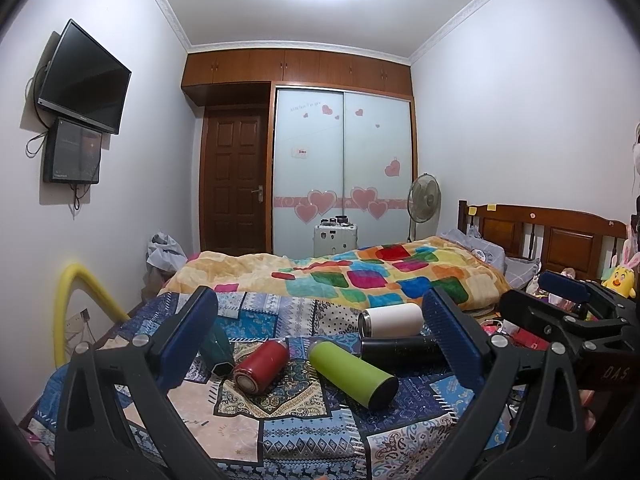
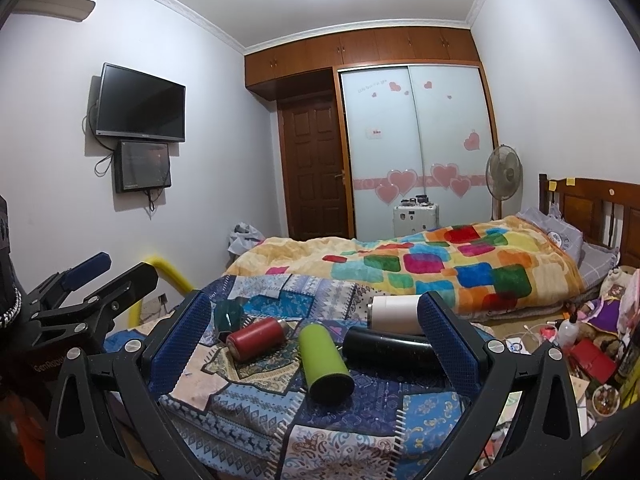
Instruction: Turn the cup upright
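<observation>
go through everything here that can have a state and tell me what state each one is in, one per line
left hand-held gripper: open, holding nothing
right hand-held gripper: open, holding nothing
green cup: lying on its side
red cup: lying on its side
white cup: lying on its side
black cup: lying on its side
dark teal cup: lying down, partly hidden
door: closed
wardrobe doors: closed
TV: off

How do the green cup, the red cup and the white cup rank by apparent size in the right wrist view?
1. Green cup: largest, though also nearest the camera.
2. Red cup and white cup: similar; the white is farther and partly hidden, so I leave them unranked.
</observation>
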Demonstrator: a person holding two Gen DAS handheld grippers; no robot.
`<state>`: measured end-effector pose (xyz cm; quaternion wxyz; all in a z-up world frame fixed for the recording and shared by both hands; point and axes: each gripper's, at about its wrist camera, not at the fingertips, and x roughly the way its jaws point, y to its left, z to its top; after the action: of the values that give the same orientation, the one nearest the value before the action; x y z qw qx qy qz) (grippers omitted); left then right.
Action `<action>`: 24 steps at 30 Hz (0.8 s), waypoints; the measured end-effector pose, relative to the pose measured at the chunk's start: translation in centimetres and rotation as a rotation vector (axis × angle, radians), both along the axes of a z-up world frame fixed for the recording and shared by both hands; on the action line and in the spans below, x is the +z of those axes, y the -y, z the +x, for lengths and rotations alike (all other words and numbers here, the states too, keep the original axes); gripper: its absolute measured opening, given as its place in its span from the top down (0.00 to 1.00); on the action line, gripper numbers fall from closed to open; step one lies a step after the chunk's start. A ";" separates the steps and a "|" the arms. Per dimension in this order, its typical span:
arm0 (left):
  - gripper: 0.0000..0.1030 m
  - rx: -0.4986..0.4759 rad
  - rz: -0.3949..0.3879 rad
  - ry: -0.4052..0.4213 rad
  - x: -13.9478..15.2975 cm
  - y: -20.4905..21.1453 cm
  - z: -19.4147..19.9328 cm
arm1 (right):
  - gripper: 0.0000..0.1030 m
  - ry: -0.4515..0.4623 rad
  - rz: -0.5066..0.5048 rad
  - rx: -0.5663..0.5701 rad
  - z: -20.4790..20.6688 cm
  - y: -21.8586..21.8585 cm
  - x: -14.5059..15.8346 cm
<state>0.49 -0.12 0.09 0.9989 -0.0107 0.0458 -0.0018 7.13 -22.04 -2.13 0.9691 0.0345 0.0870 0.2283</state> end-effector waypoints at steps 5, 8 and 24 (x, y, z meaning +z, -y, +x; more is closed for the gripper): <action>0.00 0.001 0.001 0.003 0.1 -0.1 -0.2 | 0.00 -0.001 0.004 0.003 0.0 -0.1 -0.1; 0.00 0.001 0.000 0.005 0.3 -0.2 -0.3 | 0.00 -0.002 0.004 0.004 0.1 -0.1 -0.1; 0.00 0.014 -0.017 -0.041 -1.7 -1.5 1.4 | 0.00 -0.111 -0.072 0.036 3.8 -1.8 -2.2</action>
<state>1.92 1.35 -1.57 0.9976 -0.0197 0.0659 0.0049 10.93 -20.29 -4.30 0.9591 0.0106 0.1491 0.2404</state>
